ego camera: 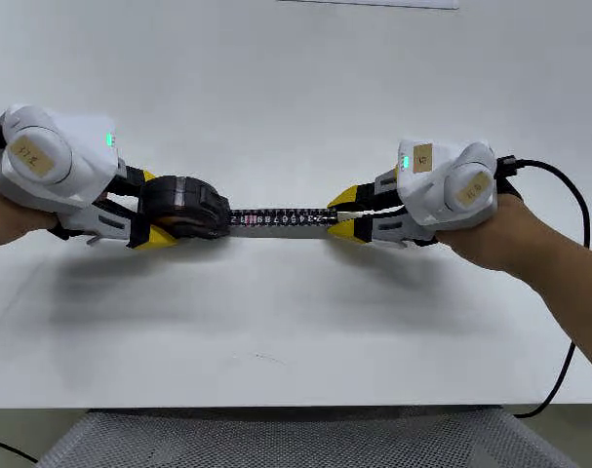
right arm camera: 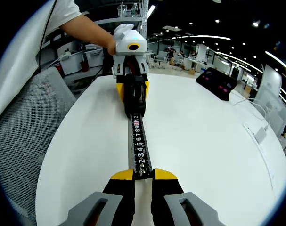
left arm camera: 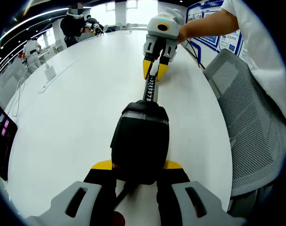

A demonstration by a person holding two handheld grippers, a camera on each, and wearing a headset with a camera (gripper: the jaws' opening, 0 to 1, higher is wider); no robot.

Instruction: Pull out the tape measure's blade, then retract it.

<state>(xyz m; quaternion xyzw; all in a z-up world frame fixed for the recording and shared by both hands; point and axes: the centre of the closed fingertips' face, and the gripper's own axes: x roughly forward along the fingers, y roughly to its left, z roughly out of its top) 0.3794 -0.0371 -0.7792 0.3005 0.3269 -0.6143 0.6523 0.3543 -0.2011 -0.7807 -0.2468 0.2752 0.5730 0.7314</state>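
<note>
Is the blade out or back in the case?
Out: the numbered blade stretches from the case, held in the left tool, to the right tool gripping its end.

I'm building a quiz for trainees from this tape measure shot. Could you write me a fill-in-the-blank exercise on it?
1. The left gripper is shut on the black ____ of the tape measure.
2. The right gripper pinches the tip of the numbered ____.
3. Both grippers are held over a ____ table.
Missing words: case; blade; white.
</note>
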